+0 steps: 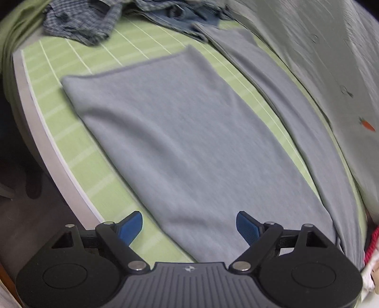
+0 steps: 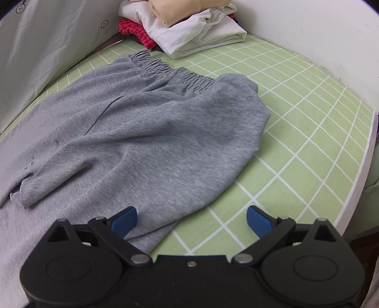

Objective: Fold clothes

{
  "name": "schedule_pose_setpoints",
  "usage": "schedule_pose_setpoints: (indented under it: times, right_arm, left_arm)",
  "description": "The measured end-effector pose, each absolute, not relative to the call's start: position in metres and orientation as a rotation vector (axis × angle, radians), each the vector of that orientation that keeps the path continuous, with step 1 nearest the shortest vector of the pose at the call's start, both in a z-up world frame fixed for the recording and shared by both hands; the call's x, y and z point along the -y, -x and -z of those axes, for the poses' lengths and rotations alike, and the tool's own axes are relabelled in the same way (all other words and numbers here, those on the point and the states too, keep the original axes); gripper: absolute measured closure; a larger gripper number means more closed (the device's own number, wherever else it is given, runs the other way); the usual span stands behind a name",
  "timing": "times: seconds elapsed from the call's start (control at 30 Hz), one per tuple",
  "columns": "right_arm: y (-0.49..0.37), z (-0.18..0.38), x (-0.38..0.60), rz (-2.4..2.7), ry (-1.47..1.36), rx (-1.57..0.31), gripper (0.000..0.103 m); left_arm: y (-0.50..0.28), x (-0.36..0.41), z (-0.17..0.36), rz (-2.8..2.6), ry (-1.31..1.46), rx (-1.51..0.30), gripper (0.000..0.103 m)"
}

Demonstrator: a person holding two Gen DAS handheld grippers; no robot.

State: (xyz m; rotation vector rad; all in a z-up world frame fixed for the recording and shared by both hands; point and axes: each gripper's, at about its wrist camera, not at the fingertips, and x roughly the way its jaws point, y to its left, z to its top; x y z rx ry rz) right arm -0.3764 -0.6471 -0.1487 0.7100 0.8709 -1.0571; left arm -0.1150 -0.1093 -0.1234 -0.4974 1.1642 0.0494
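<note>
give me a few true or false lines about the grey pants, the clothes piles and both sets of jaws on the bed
1. The grey pants lie spread on a green checked sheet. True.
2. The left gripper is clamped on a pant leg. False: its jaws stand wide open above the cloth, holding nothing.
3. A stack of folded clothes sits beyond the elastic waistband. True.
4. The right gripper is shut. False: its jaws are open and empty, over the pants' edge and the sheet.
5. The crumpled checked shirt lies on top of the pants. False: it sits at the far end of the bed, past the pant leg.
</note>
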Motion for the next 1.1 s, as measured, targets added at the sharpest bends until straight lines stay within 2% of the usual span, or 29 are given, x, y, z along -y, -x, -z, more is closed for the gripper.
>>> schedule_pose_setpoints:
  times: [0.27,0.6,0.7,0.73,0.77,0.83,0.87,0.9,0.93,0.97,1.1]
  right_arm:
    - [0.349,0.149,0.626,1.140,-0.751,-0.867,0.003]
    - [0.326,0.154,0.609,1.232,-0.715,-0.865,0.000]
    - [0.333,0.152,0.617,1.296,-0.765,-0.809,0.003]
    - [0.338,0.151,0.620,1.329,-0.797,-0.769,0.005]
    - [0.343,0.150,0.623,1.361,-0.828,-0.730,0.008]
    - [0.352,0.146,0.629,1.383,-0.877,-0.667,0.017]
    - [0.354,0.144,0.631,1.382,-0.889,-0.645,0.035]
    - [0.356,0.144,0.633,1.360,-0.896,-0.636,0.069]
    - [0.358,0.143,0.635,1.336,-0.903,-0.629,0.086]
    - [0.359,0.142,0.638,1.312,-0.910,-0.622,0.099]
    - [0.370,0.119,0.630,1.182,-0.917,-0.513,0.101]
  left_arm:
    - [0.062,0.038,0.130,-0.148,0.523,-1.151,0.016]
    - [0.023,0.014,0.131,-0.150,0.426,-1.139,0.013]
    - [0.016,0.015,0.131,-0.177,0.362,-1.144,0.017]
    - [0.013,0.016,0.131,-0.192,0.332,-1.147,0.023]
    - [0.011,0.016,0.130,-0.213,0.311,-1.146,0.026]
    - [0.009,0.016,0.129,-0.259,0.285,-1.136,0.043]
    - [0.008,0.016,0.128,-0.278,0.282,-1.128,0.049]
    - [0.007,0.015,0.127,-0.295,0.276,-1.123,0.069]
    - [0.006,0.014,0.126,-0.302,0.281,-1.124,0.097]
    - [0.005,0.013,0.122,-0.292,0.290,-1.109,0.101]
    - [0.002,0.008,0.089,-0.231,0.328,-1.005,0.102]
